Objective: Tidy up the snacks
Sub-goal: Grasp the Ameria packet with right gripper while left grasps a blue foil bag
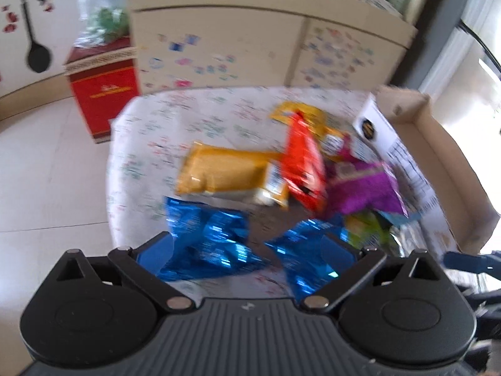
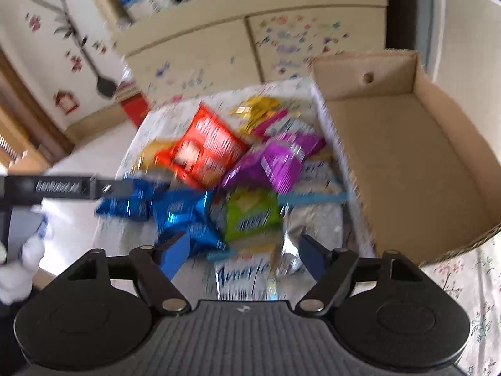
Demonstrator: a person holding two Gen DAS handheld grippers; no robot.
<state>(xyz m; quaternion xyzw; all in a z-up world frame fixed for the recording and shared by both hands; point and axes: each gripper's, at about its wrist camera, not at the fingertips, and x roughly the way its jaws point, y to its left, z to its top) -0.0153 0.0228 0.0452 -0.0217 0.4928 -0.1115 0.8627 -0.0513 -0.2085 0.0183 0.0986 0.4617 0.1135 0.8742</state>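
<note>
a messy heap of crinkly foil snack packets sits on the floral-print tablecloth (image 1: 194, 106), and both views are pretty blurred. in the middle there's a red-orange packet with white print (image 2: 203, 147) leaning over a mustard-yellow pillow-shaped packet (image 1: 219, 172) on its left. just right of the red one is a shiny purple packet (image 2: 275, 163), and at the far side a crumpled gold wrapper (image 2: 256, 108). on the near side lie two shiny blue foil packets (image 1: 206, 232) side by side, with a lime-green packet (image 2: 250, 216) touching the right one. nearest to the right camera there's a white packet with blue lettering (image 2: 241, 275) next to a bit of silver foil (image 2: 300, 228).

the left gripper (image 1: 247, 250) hovers right over the two blue packets, its blue-tipped fingers (image 1: 156, 250) spread wide, one over each packet – can't tell if they're touching. the right gripper (image 2: 242, 257) has its fingers (image 2: 175, 253) spread wide too, with the white packet and silver foil lying between them, nothing pinched.

to the right of the heap is an open brown cardboard box (image 2: 407, 163) with a white printed outer wall – just beside the purple packet. further out, past the table's far edge, a cream cabinet covered in small stickers (image 1: 219, 50), and to its left a red box with gold trim (image 1: 103, 94) on the pale tiled floor (image 1: 47, 156).
</note>
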